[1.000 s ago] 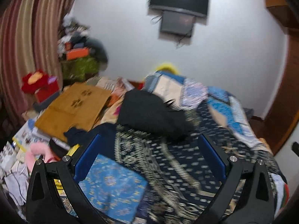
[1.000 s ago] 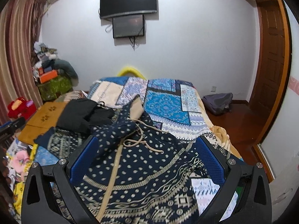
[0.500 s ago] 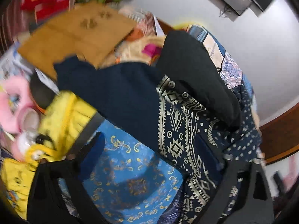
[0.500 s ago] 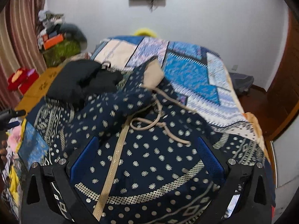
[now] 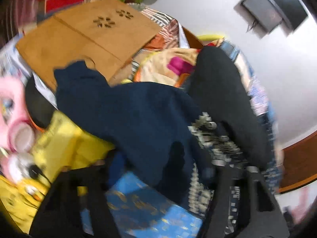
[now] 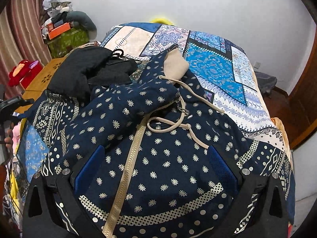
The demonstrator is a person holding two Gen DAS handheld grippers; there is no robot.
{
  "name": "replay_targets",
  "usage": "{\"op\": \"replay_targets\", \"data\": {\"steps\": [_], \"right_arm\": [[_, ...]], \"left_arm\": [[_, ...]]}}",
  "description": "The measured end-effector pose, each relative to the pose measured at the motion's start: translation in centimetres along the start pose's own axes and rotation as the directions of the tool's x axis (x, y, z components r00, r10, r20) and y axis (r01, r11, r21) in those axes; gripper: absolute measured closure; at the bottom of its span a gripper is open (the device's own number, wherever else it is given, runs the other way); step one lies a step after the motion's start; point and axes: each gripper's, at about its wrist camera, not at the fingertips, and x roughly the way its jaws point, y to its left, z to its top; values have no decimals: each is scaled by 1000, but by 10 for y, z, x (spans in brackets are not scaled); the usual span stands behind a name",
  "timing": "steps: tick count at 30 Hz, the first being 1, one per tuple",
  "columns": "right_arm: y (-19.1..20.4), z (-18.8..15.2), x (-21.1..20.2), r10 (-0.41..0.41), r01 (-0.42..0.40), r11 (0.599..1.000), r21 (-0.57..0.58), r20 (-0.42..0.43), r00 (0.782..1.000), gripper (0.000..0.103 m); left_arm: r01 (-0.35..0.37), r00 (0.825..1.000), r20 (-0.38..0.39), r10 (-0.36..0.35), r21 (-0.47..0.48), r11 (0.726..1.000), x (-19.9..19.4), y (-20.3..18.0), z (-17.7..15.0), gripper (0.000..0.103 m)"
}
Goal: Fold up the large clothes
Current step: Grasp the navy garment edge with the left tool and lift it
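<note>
Left gripper swung nearer, one navy hoodie, two drawstrings

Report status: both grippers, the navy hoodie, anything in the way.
Left gripper blurred, low over the hoodie's left edge. Right gripper open above the navy hoodie, unfolded. Black garment lies on its far left corner.

Navy hoodie (paisley-dotted), spread unfolded

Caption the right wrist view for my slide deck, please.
Open right gripper poised over a navy paisley hoodie spread on a patchwork bedspread.
</note>
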Motion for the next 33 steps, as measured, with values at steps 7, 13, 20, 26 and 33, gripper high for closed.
{"op": "replay_targets", "data": {"steps": [7,13,20,26,33], "right_arm": [[2,1,-12,-13,13,1000,-8,27,1000,0],[1,3,-27,-29,30,999,-21,67,997,0],[-3,0,-41,-36,38,999,-18,98,995,0],[-12,-4,-52,-41,43,999,-12,122,992,0],[-27,-12,-58,-46,47,999,-2,115,992,0]], "left_arm": [[-151,986,93,140,125,981,-17,-13,-3,97],[-112,970,236,67,185,976,-74,-46,0,100],[-54,915,387,-112,395,917,-144,-139,-15,101],[107,904,301,-303,527,843,-168,-211,-42,101],[260,918,91,-387,599,757,-139,-270,-88,101]]}}
